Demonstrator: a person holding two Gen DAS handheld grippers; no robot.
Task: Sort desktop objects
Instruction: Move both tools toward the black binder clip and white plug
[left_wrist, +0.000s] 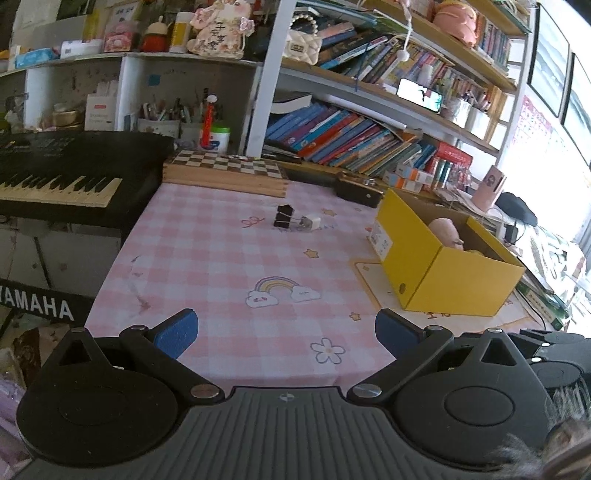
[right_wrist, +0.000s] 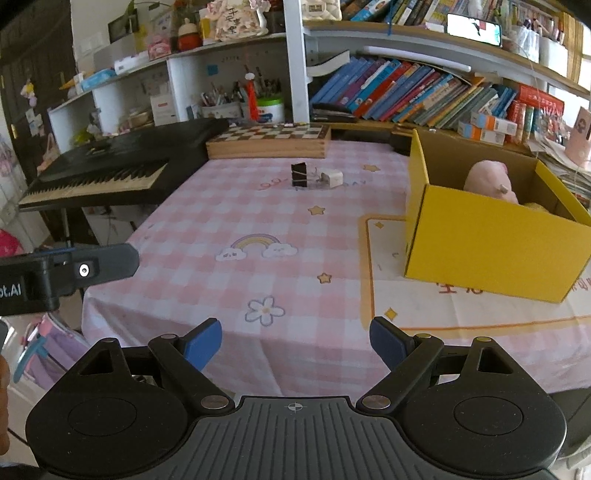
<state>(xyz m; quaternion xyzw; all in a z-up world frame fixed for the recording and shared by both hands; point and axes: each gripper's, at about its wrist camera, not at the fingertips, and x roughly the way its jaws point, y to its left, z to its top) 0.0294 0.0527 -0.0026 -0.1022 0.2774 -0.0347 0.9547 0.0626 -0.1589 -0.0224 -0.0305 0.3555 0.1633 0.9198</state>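
Both the left gripper (left_wrist: 286, 338) and right gripper (right_wrist: 295, 341) hang with jaws spread wide and empty over the pink checked table (right_wrist: 221, 206); a black binder clip (right_wrist: 298, 174) stands just beside a white charger plug (right_wrist: 331, 178) at the far side; the yellow box (right_wrist: 491, 240) on the right holds a pink plush toy (right_wrist: 487, 179).

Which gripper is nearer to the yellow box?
Right. The right gripper hovers just left of the yellow box; the left gripper is farther left, both open.
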